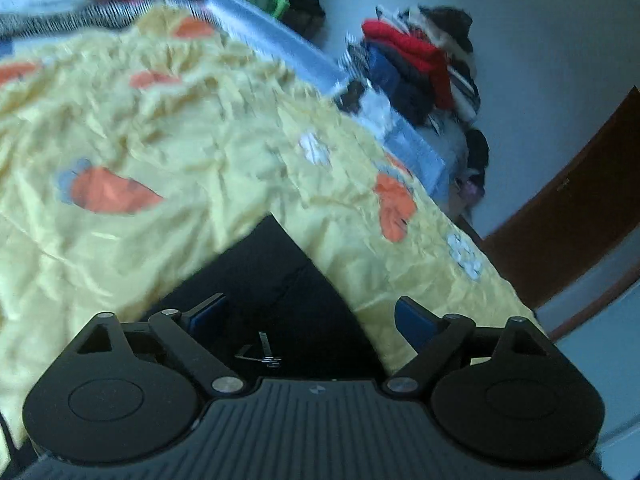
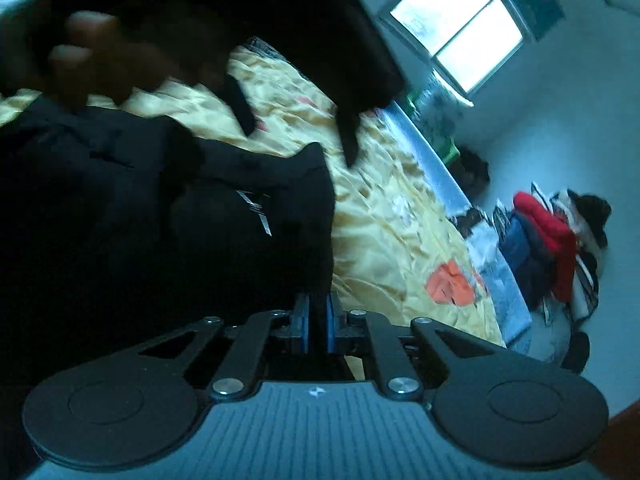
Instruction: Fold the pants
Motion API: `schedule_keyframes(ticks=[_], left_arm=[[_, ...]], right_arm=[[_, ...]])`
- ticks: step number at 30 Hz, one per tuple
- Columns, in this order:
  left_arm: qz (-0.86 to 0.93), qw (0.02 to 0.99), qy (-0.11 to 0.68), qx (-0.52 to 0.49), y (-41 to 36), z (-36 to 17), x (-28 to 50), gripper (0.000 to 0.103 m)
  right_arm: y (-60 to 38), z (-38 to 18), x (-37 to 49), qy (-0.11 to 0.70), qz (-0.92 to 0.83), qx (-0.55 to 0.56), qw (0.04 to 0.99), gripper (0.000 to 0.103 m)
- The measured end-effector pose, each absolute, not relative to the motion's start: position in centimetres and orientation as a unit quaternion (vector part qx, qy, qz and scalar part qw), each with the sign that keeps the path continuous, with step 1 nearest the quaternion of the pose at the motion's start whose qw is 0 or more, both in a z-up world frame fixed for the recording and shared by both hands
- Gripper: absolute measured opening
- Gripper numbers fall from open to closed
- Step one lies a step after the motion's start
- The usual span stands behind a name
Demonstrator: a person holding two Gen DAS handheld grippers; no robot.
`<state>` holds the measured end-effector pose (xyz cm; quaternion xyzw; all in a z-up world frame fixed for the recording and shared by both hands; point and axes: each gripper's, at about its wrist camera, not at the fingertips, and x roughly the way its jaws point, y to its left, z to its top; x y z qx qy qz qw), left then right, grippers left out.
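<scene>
Yellow carrot-print bedspread (image 1: pixel 208 128), clothes pile (image 1: pixel 424 64), window (image 2: pixel 460 28).

A home bedroom: bed with carrot-print yellow sheet (image 1: pixel 200 128), clothes pile (image 1: pixel 424 64), window (image 2: pixel 460 20).

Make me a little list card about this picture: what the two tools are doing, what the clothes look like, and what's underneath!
left tool: open, blue pads wide apart, black cloth lying between them, not pinched
right tool: shut on the black pants
black pants: dark fabric with a small white mark, lying on the bed
bed cover: yellow, crumpled, with orange carrot pictures
clothes pile: red, blue and dark clothes heaped beside the bed by the wall
window: bright, on the far wall
</scene>
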<state>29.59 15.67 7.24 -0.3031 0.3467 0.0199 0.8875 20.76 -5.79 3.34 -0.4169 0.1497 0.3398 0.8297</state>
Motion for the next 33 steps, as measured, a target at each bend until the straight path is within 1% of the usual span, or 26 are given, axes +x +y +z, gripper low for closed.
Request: schedule_keyframes(ticks=[2,3,4,5,6,7,10,12,14,16,18,19,20,22,23,25,30,33], left_arm=[[0.008,0.877,0.36,-0.318,15.5,6.5,30.8,0.089],[0.005,0.873,0.366,-0.322,15.4,6.1,31.3,0.083],[0.006,0.87,0.373,-0.322,15.2,5.7,31.5,0.056],[0.006,0.867,0.379,-0.323,15.1,5.3,31.5,0.039],[0.007,0.864,0.384,-0.326,15.2,5.0,31.3,0.018],[0.004,0.864,0.381,-0.331,15.2,4.8,31.0,0.008],[-0.001,0.878,0.355,-0.321,15.2,5.1,29.2,0.005],[0.0,0.891,0.337,-0.305,14.9,5.7,27.9,0.003],[-0.003,0.898,0.325,-0.296,14.6,6.4,26.8,0.003],[-0.004,0.906,0.313,-0.284,14.4,7.0,25.7,0.003],[-0.005,0.911,0.305,-0.277,14.2,7.4,24.7,0.003],[-0.006,0.912,0.302,-0.276,14.2,7.6,24.3,0.003],[-0.006,0.913,0.3,-0.276,14.3,7.6,23.9,0.003],[-0.005,0.913,0.298,-0.278,14.4,7.8,23.0,0.004],[-0.005,0.913,0.298,-0.279,14.5,7.8,22.6,0.004],[-0.006,0.914,0.296,-0.276,14.7,8.0,21.7,0.004],[-0.001,0.931,0.284,-0.231,14.7,8.7,18.1,0.004],[0.001,0.932,0.296,-0.211,15.2,8.5,15.5,0.004]], right_arm=[[-5.7,3.2,19.8,0.138,0.337,-0.431,0.826,0.008],[-5.8,3.2,19.4,0.135,0.337,-0.435,0.824,0.008],[-5.8,3.3,19.1,0.133,0.338,-0.435,0.824,0.008],[-5.9,3.5,18.8,0.132,0.339,-0.433,0.825,0.008],[-5.9,3.5,18.6,0.134,0.339,-0.433,0.824,0.008],[-5.9,3.5,18.5,0.133,0.337,-0.435,0.825,0.008],[-5.8,3.3,18.9,0.147,0.328,-0.44,0.823,0.009],[-5.9,2.7,18.8,0.12,0.3,-0.453,0.831,0.018],[-6.2,2.2,19.1,0.115,0.273,-0.462,0.836,0.055],[-6.8,2.1,20.0,0.135,0.264,-0.454,0.84,0.069],[-7.7,2.0,20.7,0.149,0.254,-0.448,0.844,0.068],[-8.2,2.0,21.0,0.159,0.249,-0.444,0.846,0.066],[-8.7,2.1,21.3,0.17,0.243,-0.437,0.849,0.047],[-9.7,2.3,21.7,0.188,0.225,-0.426,0.856,0.019],[-10.1,2.3,21.6,0.191,0.216,-0.426,0.858,0.012],[-10.7,2.3,20.8,0.192,0.209,-0.431,0.856,0.007],[-10.0,2.9,16.5,0.189,0.233,-0.441,0.846,0.006],[-9.9,3.4,12.7,0.198,0.269,-0.425,0.841,0.006]])
